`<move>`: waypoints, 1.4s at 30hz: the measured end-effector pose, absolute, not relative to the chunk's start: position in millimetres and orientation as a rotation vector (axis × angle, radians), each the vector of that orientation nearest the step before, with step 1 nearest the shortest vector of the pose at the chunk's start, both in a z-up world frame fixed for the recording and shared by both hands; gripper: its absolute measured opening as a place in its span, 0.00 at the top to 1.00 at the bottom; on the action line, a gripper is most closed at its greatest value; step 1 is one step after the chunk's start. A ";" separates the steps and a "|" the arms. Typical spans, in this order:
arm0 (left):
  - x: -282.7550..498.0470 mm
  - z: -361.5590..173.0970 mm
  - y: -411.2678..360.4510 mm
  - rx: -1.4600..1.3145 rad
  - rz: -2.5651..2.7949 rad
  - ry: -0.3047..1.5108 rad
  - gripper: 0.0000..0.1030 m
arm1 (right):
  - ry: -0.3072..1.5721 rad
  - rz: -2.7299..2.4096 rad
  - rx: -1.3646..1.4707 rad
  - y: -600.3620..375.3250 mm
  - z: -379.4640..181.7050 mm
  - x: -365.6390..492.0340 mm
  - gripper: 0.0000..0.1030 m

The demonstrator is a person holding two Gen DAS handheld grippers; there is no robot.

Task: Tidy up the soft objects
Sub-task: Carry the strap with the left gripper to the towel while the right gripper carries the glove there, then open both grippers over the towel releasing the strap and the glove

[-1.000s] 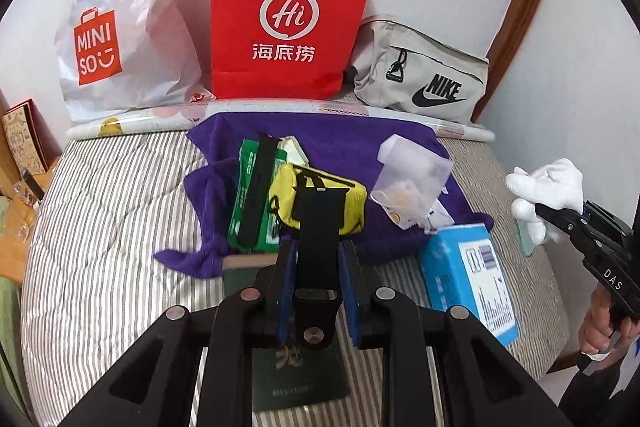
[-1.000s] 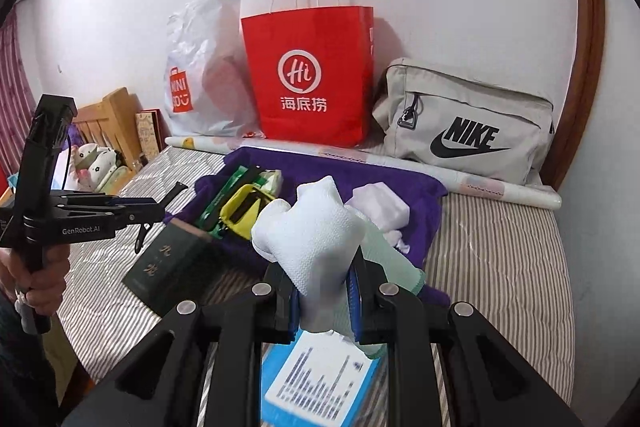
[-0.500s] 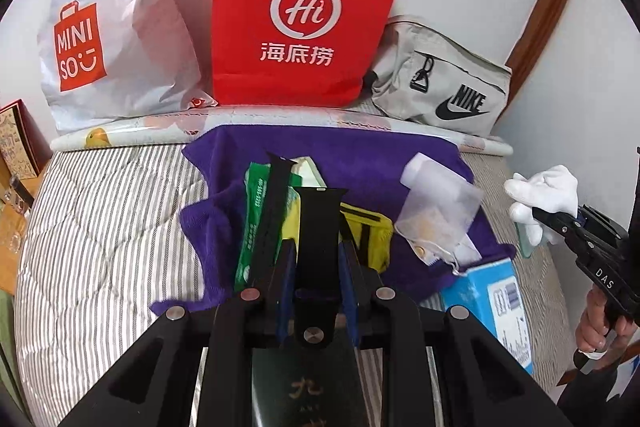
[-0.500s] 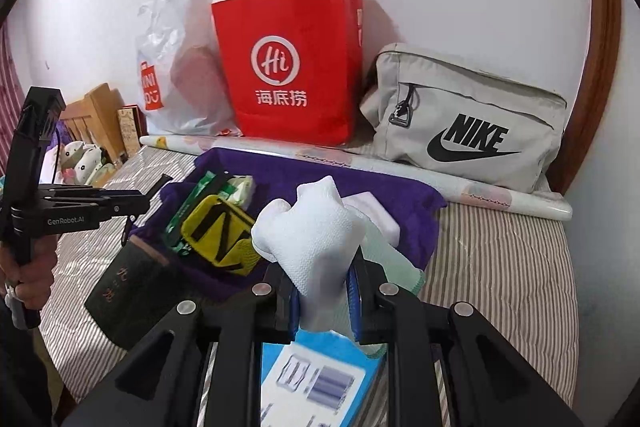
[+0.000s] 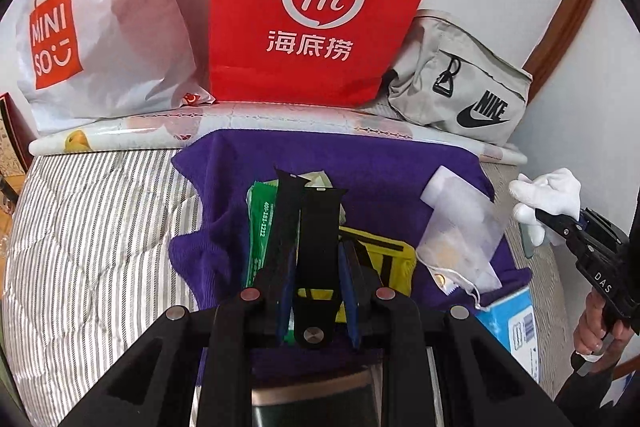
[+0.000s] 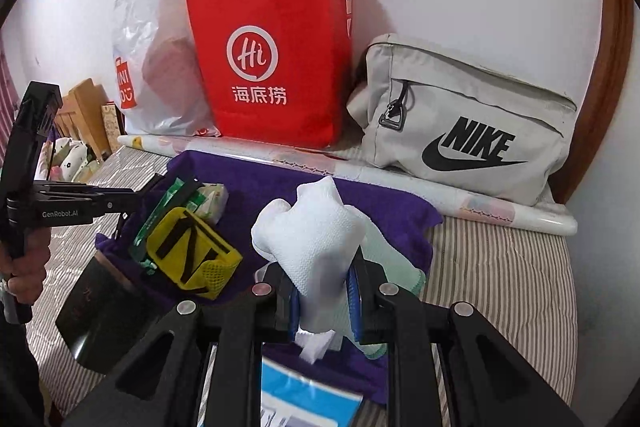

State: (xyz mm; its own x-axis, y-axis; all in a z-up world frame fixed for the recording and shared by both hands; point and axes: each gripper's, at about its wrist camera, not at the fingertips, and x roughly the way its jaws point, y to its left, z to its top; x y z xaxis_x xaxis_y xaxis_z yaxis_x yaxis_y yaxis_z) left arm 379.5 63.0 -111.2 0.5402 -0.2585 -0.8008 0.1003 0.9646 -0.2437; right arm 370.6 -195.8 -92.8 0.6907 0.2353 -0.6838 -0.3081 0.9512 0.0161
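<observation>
My left gripper point(image 5: 316, 267) is shut on a black watch strap point(image 5: 318, 239) and holds it over the purple towel point(image 5: 360, 163) on the striped bed. A second black strap point(image 5: 286, 219) lies on a green packet point(image 5: 260, 227) beside a yellow mesh pouch point(image 5: 384, 259). My right gripper point(image 6: 324, 287) is shut on a white sock point(image 6: 316, 231) with a pale green cloth point(image 6: 384, 251) behind it. The right gripper also shows in the left wrist view point(image 5: 560, 223), and the left gripper shows in the right wrist view point(image 6: 132, 197).
A red paper bag point(image 5: 320, 7), a white Miniso bag point(image 5: 100, 27) and a grey Nike pouch point(image 5: 460, 83) stand against the wall. A clear plastic bag point(image 5: 460, 223), a blue box point(image 5: 516, 323), a dark green booklet point(image 6: 100, 315) and a rolled mat point(image 5: 240, 123) lie on the bed.
Both grippers have moved forward toward the bags at the wall, each keeping hold of its item. The towel and bags look closer now.
</observation>
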 end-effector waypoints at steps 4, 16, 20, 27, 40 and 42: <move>390.8 -116.2 64.5 -0.192 -0.217 0.993 0.80 | 0.763 0.306 -0.112 -192.7 -98.6 382.7 0.82; 417.2 -135.9 62.3 -0.192 -0.216 1.049 0.80 | 0.809 0.331 -0.160 -173.5 -121.7 409.3 0.81; 421.4 -141.3 60.1 -0.191 -0.221 1.059 0.80 | 0.827 0.337 -0.159 -172.2 -128.3 414.9 0.80; 425.5 -145.2 56.1 -0.186 -0.228 1.068 0.80 | 0.862 0.343 -0.156 -171.6 -139.7 420.5 0.78; 424.5 -142.8 59.7 -0.198 -0.256 1.089 0.77 | 0.863 0.391 -0.159 -165.2 -138.8 418.5 0.54; 423.3 -141.2 61.3 -0.208 -0.264 1.092 0.71 | 0.857 0.400 -0.159 -164.2 -136.6 416.8 0.48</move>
State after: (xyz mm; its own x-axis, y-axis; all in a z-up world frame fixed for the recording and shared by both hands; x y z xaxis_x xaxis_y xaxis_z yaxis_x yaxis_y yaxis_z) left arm 423.3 61.3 -141.2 0.4347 -0.3116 -0.8449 0.1081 0.9495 -0.2945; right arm 416.8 -164.2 -136.6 0.5861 0.2785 -0.7609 -0.4045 0.9142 0.0231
